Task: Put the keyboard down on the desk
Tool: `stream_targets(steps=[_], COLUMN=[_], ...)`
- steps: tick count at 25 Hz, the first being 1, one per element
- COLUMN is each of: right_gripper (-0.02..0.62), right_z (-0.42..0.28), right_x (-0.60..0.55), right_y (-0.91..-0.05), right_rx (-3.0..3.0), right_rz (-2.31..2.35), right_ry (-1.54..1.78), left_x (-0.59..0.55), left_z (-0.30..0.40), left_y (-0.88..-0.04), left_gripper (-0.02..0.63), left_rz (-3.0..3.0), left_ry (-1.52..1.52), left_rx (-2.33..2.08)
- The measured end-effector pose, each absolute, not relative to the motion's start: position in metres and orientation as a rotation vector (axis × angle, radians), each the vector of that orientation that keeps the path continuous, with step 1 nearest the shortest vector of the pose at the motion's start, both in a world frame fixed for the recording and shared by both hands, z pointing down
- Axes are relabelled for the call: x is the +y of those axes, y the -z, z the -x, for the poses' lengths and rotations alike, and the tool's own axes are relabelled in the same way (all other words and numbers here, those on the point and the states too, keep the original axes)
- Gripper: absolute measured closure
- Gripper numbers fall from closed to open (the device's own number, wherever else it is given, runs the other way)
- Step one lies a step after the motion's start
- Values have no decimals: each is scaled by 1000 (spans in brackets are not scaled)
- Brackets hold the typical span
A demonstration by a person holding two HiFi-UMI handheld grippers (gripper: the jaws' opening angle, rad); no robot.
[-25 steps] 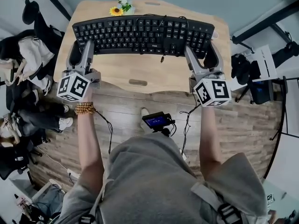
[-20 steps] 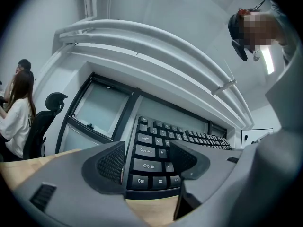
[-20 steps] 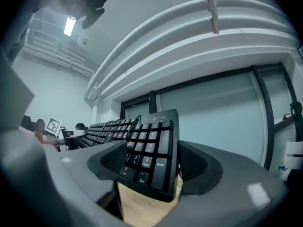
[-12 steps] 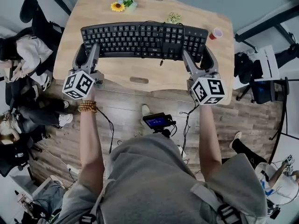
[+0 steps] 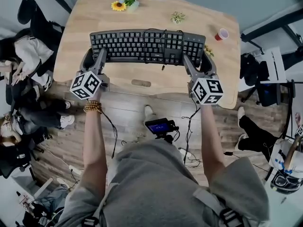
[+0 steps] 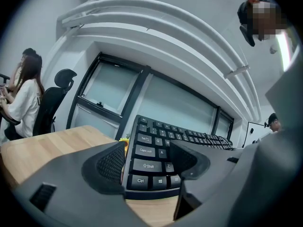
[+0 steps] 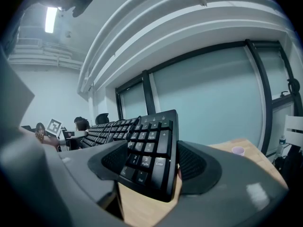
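Above desk (image 5: 94, 13), left gripper (image 5: 94, 55) holds keyboard (image 5: 147, 44); right gripper (image 5: 198, 60) just squeezed it.

Keyboard (image 5: 147, 45): 1
Desk (image 5: 142, 74): 1
Grippers: 2 (left gripper (image 5: 94, 54), right gripper (image 5: 199, 59))
Sunflower (image 5: 118, 5): 1
Cup (image 5: 221, 34): 1
Sprig (image 5: 178, 17): 1
Screen (image 5: 160, 126): 1

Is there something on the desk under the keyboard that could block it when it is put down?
Nothing visible. Bare desk shows under both ends of the keyboard; the red cup and sunflower stand aside. The part beneath its middle is hidden.
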State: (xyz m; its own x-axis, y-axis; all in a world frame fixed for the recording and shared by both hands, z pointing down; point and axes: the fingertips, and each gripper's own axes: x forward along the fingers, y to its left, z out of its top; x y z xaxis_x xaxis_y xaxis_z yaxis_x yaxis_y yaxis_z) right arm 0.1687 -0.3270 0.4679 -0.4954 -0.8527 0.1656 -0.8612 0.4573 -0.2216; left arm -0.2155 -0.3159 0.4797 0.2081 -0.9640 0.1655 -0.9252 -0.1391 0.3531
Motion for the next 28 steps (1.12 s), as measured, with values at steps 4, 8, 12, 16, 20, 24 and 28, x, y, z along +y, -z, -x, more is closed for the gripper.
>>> stream_targets(steps=[4, 8, 12, 16, 20, 24, 28], right_gripper=[262, 264, 263, 264, 263, 264, 264], right_z=[-171, -172, -172, -169, -161, -161, -159], right_x=[-337, -345, -355, -364, -375, -383, -389], right_y=[-493, -516, -539, -562, -590, -616, -641], right_rx=[-2636, -2615, -2582, -2547, -2503, -2474, -2446], right_rz=[-1538, -1528, -1515, -1500, -1466, -1447, -1433], right_ry=[-495, -540, -584, -627, -689, -740, -790], left_x=[-325, -332, -340, -348, -354, -360, -366], left_z=[213, 213, 212, 214, 222, 222, 225], left_y=[-501, -522, -545, -570, -599, -622, -644], left_gripper=[319, 319, 319, 319, 318, 318, 318], left_rz=[-2085, -2055, -2021, -1984, -1929, -1893, -1860], left_ry=[90, 53, 22, 3, -22, -50, -73], left_rx=[-1753, -1753, -1746, -1735, -1726, -1723, -1718])
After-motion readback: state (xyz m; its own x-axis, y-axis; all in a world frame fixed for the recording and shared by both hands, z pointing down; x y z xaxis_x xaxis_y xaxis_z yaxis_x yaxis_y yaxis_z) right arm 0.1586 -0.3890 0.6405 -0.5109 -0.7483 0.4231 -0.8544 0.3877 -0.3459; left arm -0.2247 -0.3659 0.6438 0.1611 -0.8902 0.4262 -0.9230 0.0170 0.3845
